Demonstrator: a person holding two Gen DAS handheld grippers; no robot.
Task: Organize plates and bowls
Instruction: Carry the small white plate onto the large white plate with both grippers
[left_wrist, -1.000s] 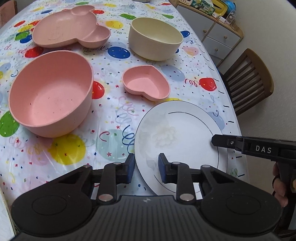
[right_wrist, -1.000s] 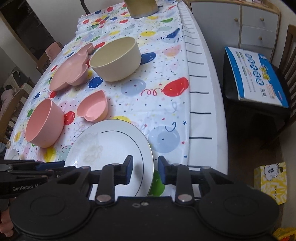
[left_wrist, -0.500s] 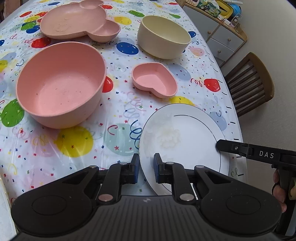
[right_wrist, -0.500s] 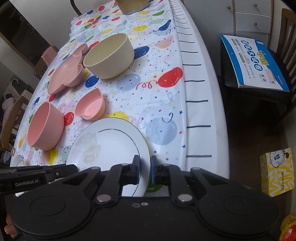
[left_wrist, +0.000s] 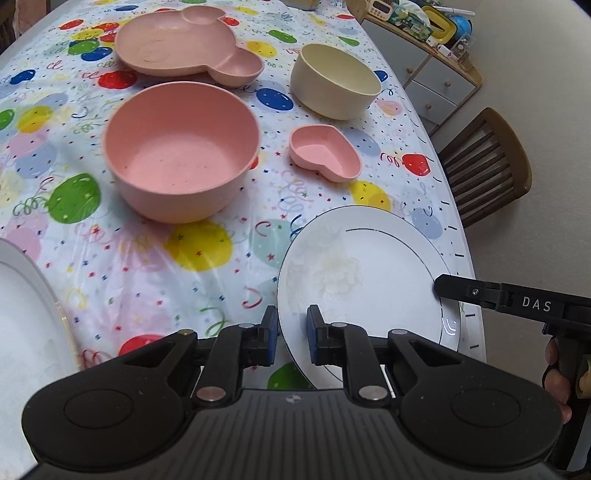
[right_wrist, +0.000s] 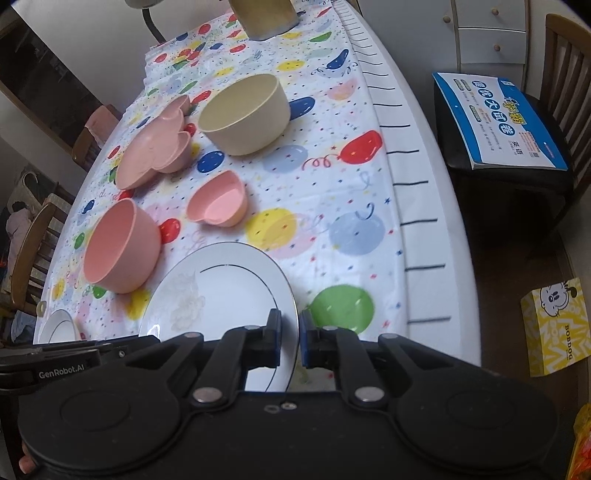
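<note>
A white plate (left_wrist: 373, 273) with a thin dark ring is held at the table's near right corner; it also shows in the right wrist view (right_wrist: 229, 291). My left gripper (left_wrist: 291, 334) is shut on its left rim. My right gripper (right_wrist: 289, 341) is shut on its right rim, and its finger shows in the left wrist view (left_wrist: 480, 293). Beyond stand a large pink bowl (left_wrist: 181, 146), a pink heart-shaped dish (left_wrist: 325, 153), a cream bowl (left_wrist: 334, 81) and a pink mouse-shaped plate (left_wrist: 181, 40).
A second white plate (left_wrist: 26, 306) lies at the near left; it also shows in the right wrist view (right_wrist: 59, 326). A wooden chair (left_wrist: 487, 162) and a drawer cabinet (left_wrist: 424, 70) stand right of the table. A stool with a blue book (right_wrist: 498, 122) is nearby.
Both grippers have closed from open onto opposite rims of the white plate. The plate now sits higher, and both cameras have risen and shifted.
</note>
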